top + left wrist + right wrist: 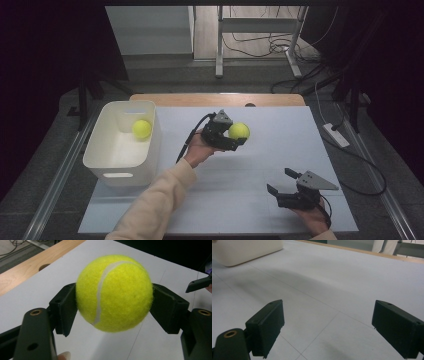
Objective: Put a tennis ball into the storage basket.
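My left gripper [236, 136] is shut on a yellow tennis ball [239, 131] and holds it above the middle of the white table. In the left gripper view the tennis ball [114, 292] sits squeezed between the two black jaws, clear of the tabletop. A second yellow tennis ball [141, 129] lies inside the white bin [120, 175] at the table's left. Near the front right edge my right gripper [282, 181] stands open with nothing between its fingers; the right gripper [325, 332] looks across bare tabletop toward the white bin [244, 251].
The white tabletop [280, 145] ends in a wooden strip [220, 99] at the far edge. A power strip [336, 135] and cables lie on the floor to the right. A metal desk frame [219, 40] stands beyond the table.
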